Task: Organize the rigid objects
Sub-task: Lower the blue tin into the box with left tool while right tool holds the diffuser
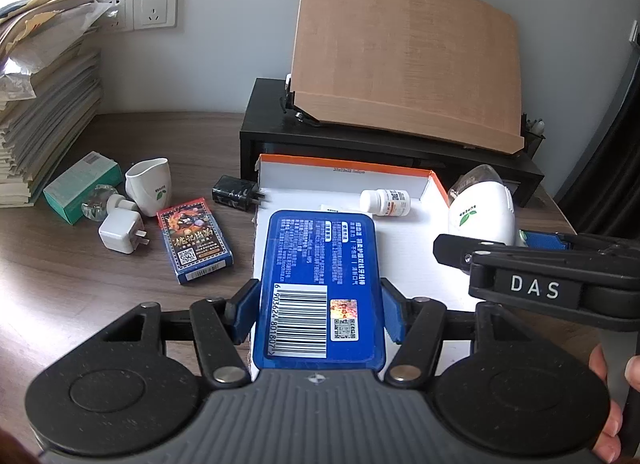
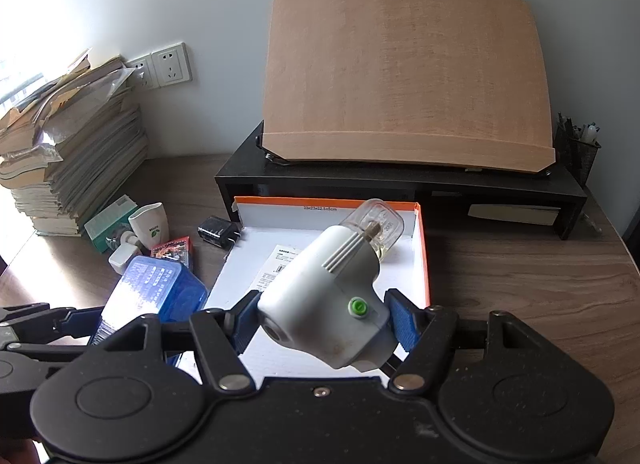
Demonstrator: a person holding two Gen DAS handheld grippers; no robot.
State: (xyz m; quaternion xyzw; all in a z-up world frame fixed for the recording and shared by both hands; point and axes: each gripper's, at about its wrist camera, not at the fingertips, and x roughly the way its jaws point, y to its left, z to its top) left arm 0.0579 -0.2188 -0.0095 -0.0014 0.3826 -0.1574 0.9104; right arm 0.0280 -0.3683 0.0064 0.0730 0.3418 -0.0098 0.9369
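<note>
A: Where does the shallow white cardboard tray with the orange rim [image 2: 424,248] lie from the 2 tools?

B: Straight ahead and below both, against the black riser at the back of the desk [image 2: 520,284]. The left hand-held gripper [image 1: 320,304] is clenched on the flat blue plastic box with the barcode label [image 1: 320,264], whose long axis runs forward along the fingers, out over the tray's near-left corner. The right hand-held gripper [image 2: 320,316] is clamped on the white plug-in vaporiser with the clear bottle [image 2: 340,288], which points forward and a little right, over the tray's middle. I'd judge both are equally near; each only has to go down.

A: What's already in the tray?

B: 1 white pill bottle with an orange label [image 1: 386,202] lying on its side near the back wall, plus 1 printed paper slip [image 2: 280,264].

A: And left out on the desk?

B: By the left edge, largest first: 1 teal carton [image 1: 80,183], 1 white cup with a green leaf mark [image 1: 150,187], 1 pack of playing cards [image 1: 194,240], 1 black charger [image 1: 236,191] touching the tray's left wall, 1 white charger [image 1: 120,234], and 1 clear bottle [image 1: 96,203]. That makes 6.

A: Any risk?

B: Probably the vaporiser rolling once released.
</note>
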